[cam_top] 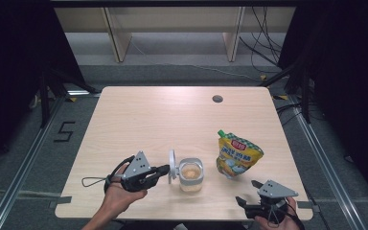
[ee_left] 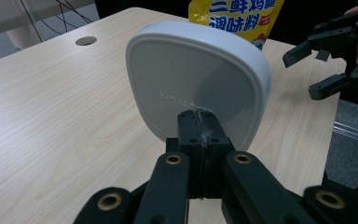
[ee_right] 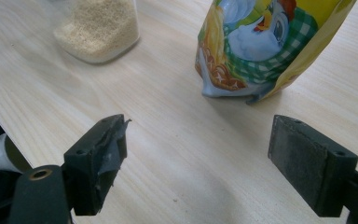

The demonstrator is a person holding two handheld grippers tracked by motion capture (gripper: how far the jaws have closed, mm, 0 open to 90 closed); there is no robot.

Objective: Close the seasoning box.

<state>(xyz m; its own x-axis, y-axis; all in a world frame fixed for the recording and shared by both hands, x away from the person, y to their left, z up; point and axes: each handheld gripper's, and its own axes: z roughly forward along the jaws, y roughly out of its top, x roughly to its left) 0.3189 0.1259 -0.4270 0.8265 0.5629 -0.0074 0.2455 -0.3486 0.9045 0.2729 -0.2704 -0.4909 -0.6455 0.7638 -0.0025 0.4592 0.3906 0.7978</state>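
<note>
Here, lid (ee_left: pixel 198 86) in left claw (ee_left: pixel 199 126).

Jar (cam_top: pixel 190 174) stands on table (cam_top: pixel 139 120) near front edge, lid (cam_top: pixel 172 165) upright just left of it, pinched by left gripper (cam_top: pixel 165 169). Pouch (cam_top: pixel 238 154) stands right of jar; right gripper (cam_top: pixel 249 192) in front of pouch, apart

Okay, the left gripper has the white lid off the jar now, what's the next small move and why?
Probably set the lid down on bare table left of the jar. The left gripper is shut on the lid's edge, holding it upright beside the open jar. The right gripper is open and apart from the yellow pouch, so it looks ready to take the pouch next.
</note>
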